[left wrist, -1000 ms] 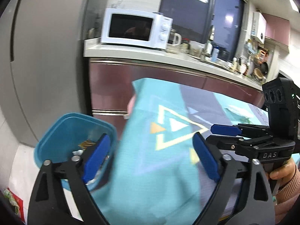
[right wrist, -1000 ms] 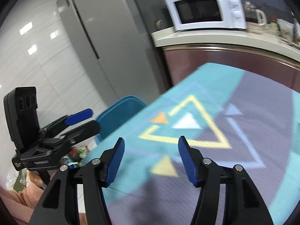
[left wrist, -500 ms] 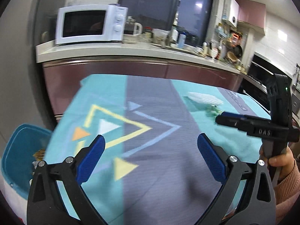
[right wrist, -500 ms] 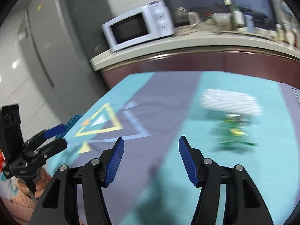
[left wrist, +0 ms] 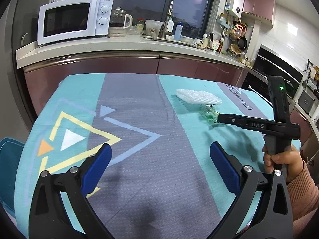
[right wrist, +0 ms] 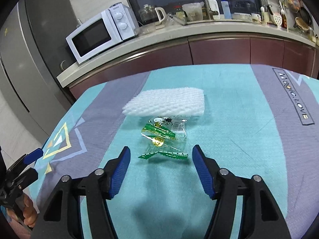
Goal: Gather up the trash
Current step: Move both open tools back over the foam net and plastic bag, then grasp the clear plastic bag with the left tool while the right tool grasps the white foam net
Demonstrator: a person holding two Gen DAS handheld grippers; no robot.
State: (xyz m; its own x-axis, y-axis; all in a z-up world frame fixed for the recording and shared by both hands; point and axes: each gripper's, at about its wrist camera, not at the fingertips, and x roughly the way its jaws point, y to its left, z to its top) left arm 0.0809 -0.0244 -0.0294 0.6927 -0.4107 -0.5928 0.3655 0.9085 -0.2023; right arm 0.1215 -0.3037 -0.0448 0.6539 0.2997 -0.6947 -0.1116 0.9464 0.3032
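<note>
A clear and green snack wrapper [right wrist: 164, 139] lies on the teal and grey tablecloth [right wrist: 239, 131], just in front of a white foam net sheet [right wrist: 167, 104]. My right gripper [right wrist: 161, 159] is open and empty, its fingertips either side of the wrapper's near edge. In the left wrist view the foam sheet [left wrist: 198, 97] and the wrapper [left wrist: 209, 115] lie at the far right, with the right gripper [left wrist: 221, 117] reaching the wrapper. My left gripper [left wrist: 159, 157] is open and empty over the middle of the cloth.
A blue bin [left wrist: 9, 171] stands off the table's left edge. Behind the table runs a counter [left wrist: 129, 45] with a white microwave [left wrist: 73, 20], a kettle and bottles. A grey fridge [right wrist: 30, 49] stands at the left.
Both grippers have swung right, away from the blue bin and over the table. The right gripper has closed in on the green wrapper. Both stay open.
</note>
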